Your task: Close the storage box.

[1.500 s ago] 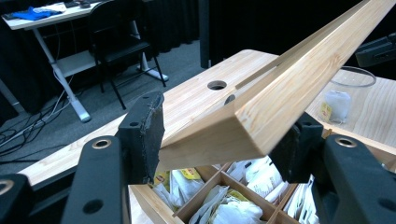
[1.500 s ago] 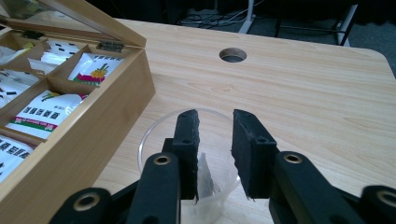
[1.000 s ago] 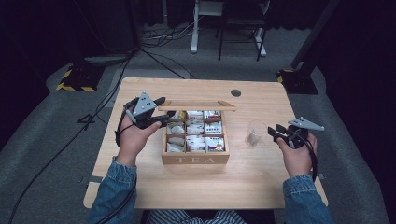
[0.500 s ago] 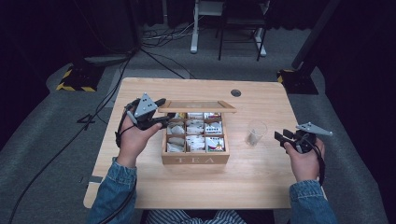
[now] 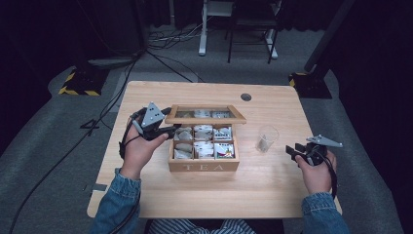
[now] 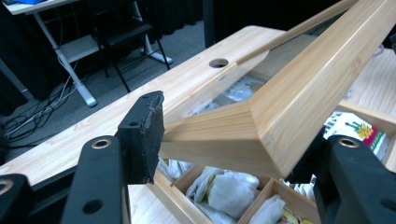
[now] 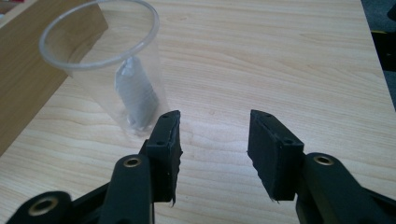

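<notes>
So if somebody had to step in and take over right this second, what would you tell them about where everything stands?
Left gripper: jaws set around the left corner of the tea box lid, which is raised partway; whether they pinch it tight is not clear.
Right gripper: open, holding nothing, near the right table edge and apart from the clear cup.
Tea box: mid-table, its compartments full of tea bags.
Cup: upright, right of the box, with one tea bag already inside.
Done, as it looks: a bag sits in the cup.
Left: probably the lid; I can't tell if it is going up or down.
</notes>
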